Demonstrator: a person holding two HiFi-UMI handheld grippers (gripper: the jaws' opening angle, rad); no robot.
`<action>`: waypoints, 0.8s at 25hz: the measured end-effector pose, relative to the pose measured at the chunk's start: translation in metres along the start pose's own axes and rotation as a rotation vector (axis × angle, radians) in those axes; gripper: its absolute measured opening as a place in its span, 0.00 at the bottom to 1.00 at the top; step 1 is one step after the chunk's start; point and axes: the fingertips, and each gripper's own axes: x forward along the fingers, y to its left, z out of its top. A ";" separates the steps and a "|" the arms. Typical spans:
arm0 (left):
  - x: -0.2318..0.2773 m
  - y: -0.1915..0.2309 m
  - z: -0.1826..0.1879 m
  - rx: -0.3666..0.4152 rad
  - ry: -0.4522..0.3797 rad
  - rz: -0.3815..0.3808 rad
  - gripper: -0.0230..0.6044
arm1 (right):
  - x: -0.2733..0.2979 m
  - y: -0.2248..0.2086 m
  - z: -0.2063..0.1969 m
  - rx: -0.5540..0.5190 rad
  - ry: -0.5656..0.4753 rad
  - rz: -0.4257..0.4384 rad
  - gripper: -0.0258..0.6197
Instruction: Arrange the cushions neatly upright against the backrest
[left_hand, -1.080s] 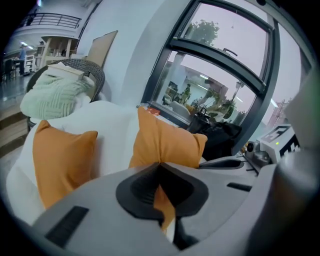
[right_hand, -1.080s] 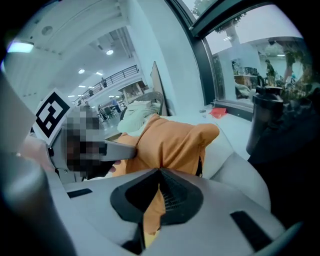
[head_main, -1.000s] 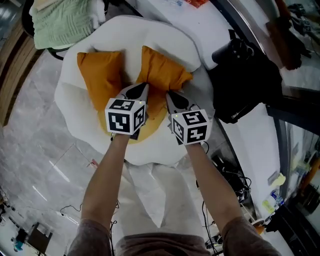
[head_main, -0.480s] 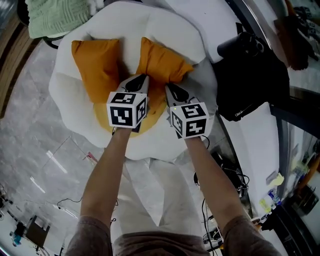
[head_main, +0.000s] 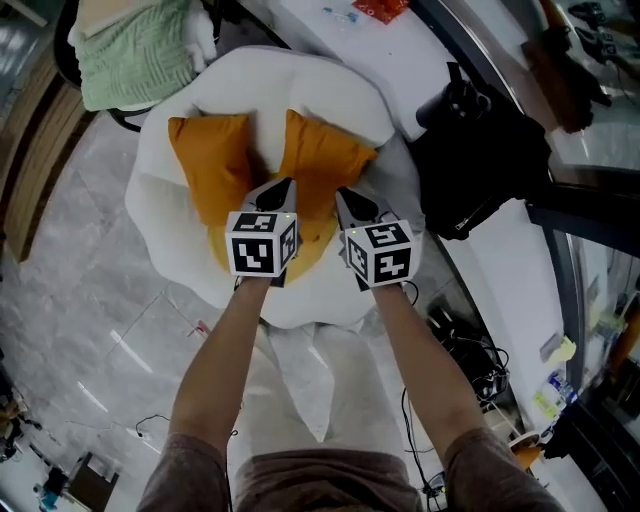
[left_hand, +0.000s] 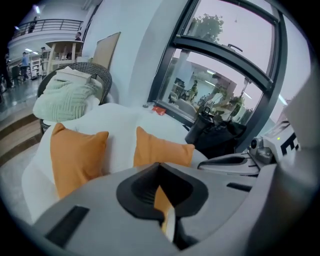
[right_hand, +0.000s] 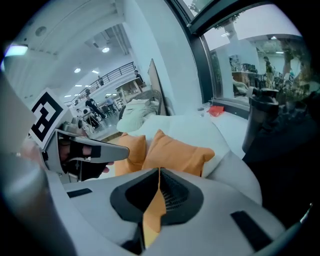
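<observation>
While both cushions already stand against the backrest (head_main: 300, 85), I judge the job mostly done, with only tidying left. The left cushion (head_main: 210, 165) sits upright and fairly square to the white padding. The right cushion (head_main: 322, 158) is up too, but it is turned at an angle, one corner poking toward the chair's right side. A wedge of white shows between the two. What remains, as I read it, is squaring the right one so the pair match.

My left gripper (head_main: 285, 183) is clenched, its jaws having just closed to meet at the tips. Low in the slit I see only a sliver of orange and white, which I take for the seat beyond rather than pinched fabric, though I cannot be sure. My right gripper (head_main: 343, 193) is clenched the same way, with orange showing through the gap behind the tips. Both hover just in front of the right cushion's lower edge, over the seat (head_main: 305, 240).

These cushions are square and plump, in matte orange cloth with pointed corners and soft creases, so I expect them to dent and slump easily. Around them the chair is a rounded, lobed shell of thick white upholstery, smooth and puffy, with a yellower orange patch for its seat. Beyond it a pale green ribbed throw (head_main: 135, 55) lies on a dark wicker chair (left_hand: 95, 72), and a black bag (head_main: 480, 160) rests on the white ledge to the right
</observation>
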 end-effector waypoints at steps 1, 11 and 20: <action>-0.010 -0.004 0.004 -0.003 0.002 -0.003 0.04 | -0.007 0.006 0.007 0.003 -0.005 -0.002 0.08; -0.120 -0.028 0.061 -0.027 0.002 -0.017 0.04 | -0.080 0.065 0.080 0.058 -0.077 -0.021 0.08; -0.210 -0.044 0.085 0.014 -0.002 -0.027 0.04 | -0.133 0.130 0.122 0.056 -0.090 0.057 0.08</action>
